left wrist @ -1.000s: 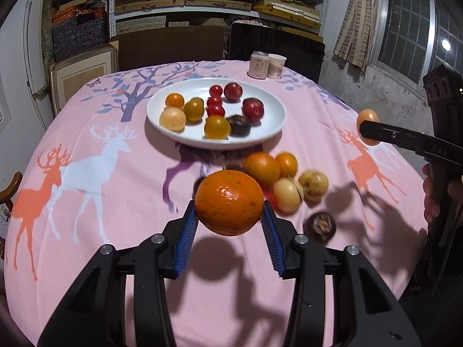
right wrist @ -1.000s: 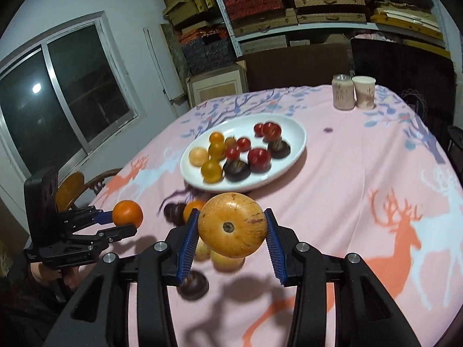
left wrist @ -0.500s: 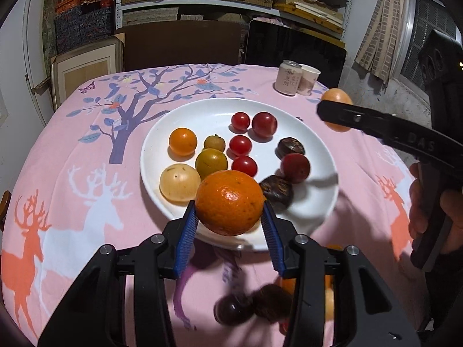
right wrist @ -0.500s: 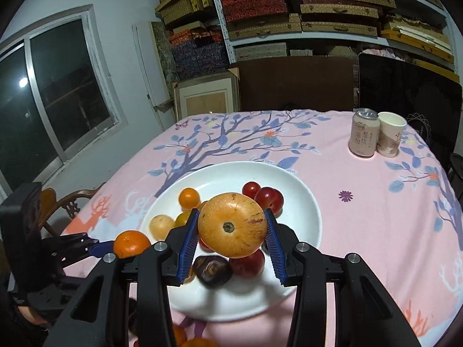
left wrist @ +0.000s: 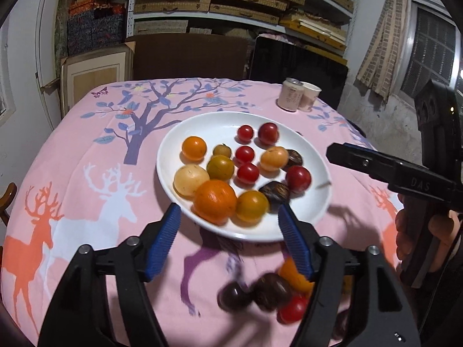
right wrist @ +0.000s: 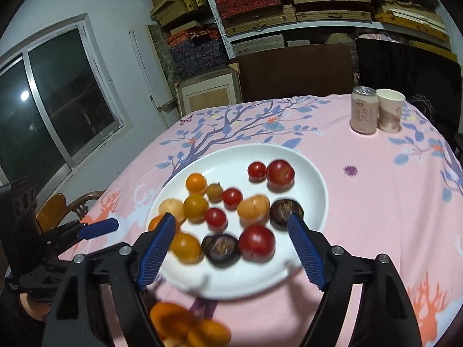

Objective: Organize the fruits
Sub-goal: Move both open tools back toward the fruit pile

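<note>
A white plate (left wrist: pixel 202 124) on the pink tablecloth holds several fruits. A big orange (left wrist: pixel 214 201) now lies at its near edge, just ahead of my open, empty left gripper (left wrist: pixel 228 231). A pale orange fruit (right wrist: pixel 253 207) lies mid-plate, ahead of my open, empty right gripper (right wrist: pixel 231 248). The plate also shows in the right wrist view (right wrist: pixel 315 179). Loose fruits lie on the cloth below the plate: dark ones (left wrist: pixel 254 290), an orange one (left wrist: pixel 292 271) and a red one (left wrist: pixel 292 309). Blurred orange fruits (right wrist: pixel 185 326) show in the right wrist view.
A drink can (right wrist: pixel 364 109) and a paper cup (right wrist: pixel 390 110) stand at the table's far right. The right gripper's body (left wrist: pixel 405 173) reaches in from the right in the left view. A wooden chair (right wrist: pixel 58 211) stands at the left. Shelves of boxes stand behind.
Both grippers opened and let go: the big orange dropped onto the plate's near edge, the pale orange fruit onto the plate's middle. Both grippers stayed over the plate.
</note>
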The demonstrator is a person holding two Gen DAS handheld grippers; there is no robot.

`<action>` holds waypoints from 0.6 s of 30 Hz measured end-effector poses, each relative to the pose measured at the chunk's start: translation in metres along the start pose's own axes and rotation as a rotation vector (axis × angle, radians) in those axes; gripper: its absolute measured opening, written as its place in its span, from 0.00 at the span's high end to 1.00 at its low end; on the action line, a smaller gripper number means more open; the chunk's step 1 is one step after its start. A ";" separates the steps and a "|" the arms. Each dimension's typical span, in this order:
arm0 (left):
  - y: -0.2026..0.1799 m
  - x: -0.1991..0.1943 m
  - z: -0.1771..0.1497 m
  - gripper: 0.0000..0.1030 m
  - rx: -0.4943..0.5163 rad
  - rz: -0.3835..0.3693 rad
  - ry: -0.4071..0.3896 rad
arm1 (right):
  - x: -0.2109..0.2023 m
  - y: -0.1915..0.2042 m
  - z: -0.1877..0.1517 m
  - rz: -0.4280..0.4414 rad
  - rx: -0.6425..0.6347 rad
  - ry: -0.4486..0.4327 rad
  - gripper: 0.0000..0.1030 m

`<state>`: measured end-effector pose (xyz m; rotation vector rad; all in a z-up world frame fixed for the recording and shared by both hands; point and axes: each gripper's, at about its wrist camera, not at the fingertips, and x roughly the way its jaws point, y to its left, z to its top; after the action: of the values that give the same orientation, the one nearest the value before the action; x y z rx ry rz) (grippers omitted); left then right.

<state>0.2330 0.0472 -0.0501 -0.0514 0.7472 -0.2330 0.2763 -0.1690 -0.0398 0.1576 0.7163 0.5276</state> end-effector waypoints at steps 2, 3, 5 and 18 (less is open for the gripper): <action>-0.004 -0.010 -0.014 0.33 0.015 -0.018 0.013 | -0.019 0.001 -0.019 0.013 0.010 -0.009 0.11; -0.007 -0.014 -0.024 0.33 0.021 -0.026 0.027 | -0.028 0.001 -0.029 0.022 0.014 -0.011 0.07; -0.013 -0.019 -0.043 0.33 0.035 -0.042 0.065 | -0.039 0.000 -0.050 0.041 0.021 0.004 0.05; -0.029 -0.034 -0.098 0.33 0.063 -0.006 0.129 | -0.059 0.058 -0.145 0.132 -0.176 0.221 0.09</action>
<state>0.1369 0.0303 -0.0956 0.0213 0.8674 -0.2674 0.1195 -0.1557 -0.0955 -0.0187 0.8739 0.7390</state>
